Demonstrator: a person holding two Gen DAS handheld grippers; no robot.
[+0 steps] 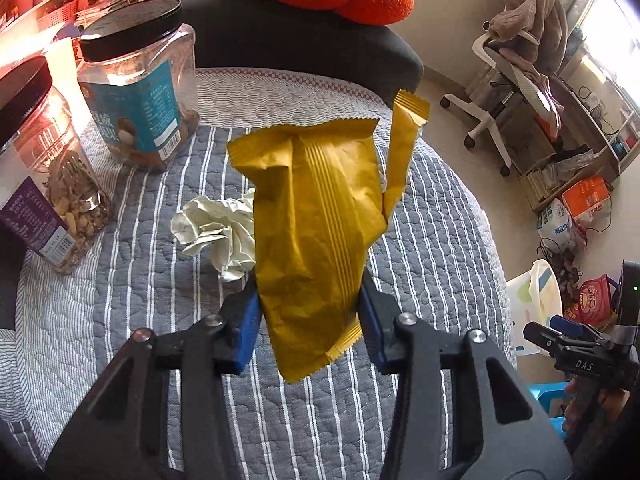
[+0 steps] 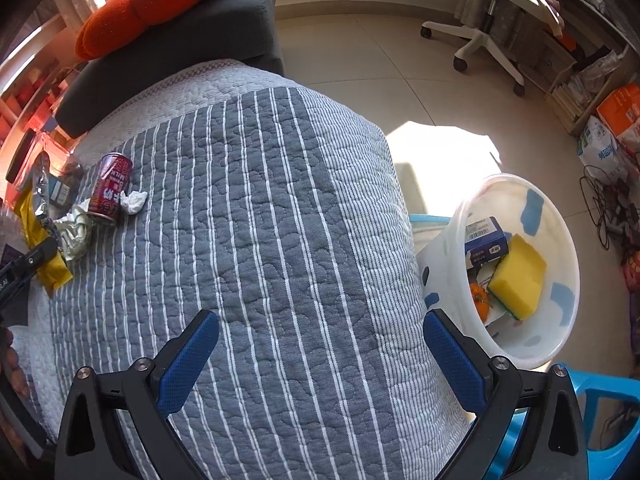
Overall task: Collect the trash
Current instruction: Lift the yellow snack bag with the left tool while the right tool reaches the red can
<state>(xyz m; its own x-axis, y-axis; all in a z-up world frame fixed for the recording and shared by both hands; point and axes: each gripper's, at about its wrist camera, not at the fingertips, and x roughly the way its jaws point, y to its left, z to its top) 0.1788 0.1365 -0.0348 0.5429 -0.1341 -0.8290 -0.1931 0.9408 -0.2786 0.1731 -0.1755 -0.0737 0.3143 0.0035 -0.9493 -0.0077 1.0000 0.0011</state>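
The left gripper (image 1: 310, 320) pinches a yellow snack wrapper (image 1: 316, 224), lifted above the striped quilt (image 1: 420, 240). The right gripper (image 2: 320, 364) is spread wide and holds nothing. The white bin (image 2: 560, 240) beside the quilt already has a sponge (image 2: 518, 276) and a blue box (image 2: 486, 242). Still on the quilt: crumpled paper (image 1: 218, 228), a red can (image 2: 110, 190) and a tissue (image 2: 134, 201), so I judge the work about half done
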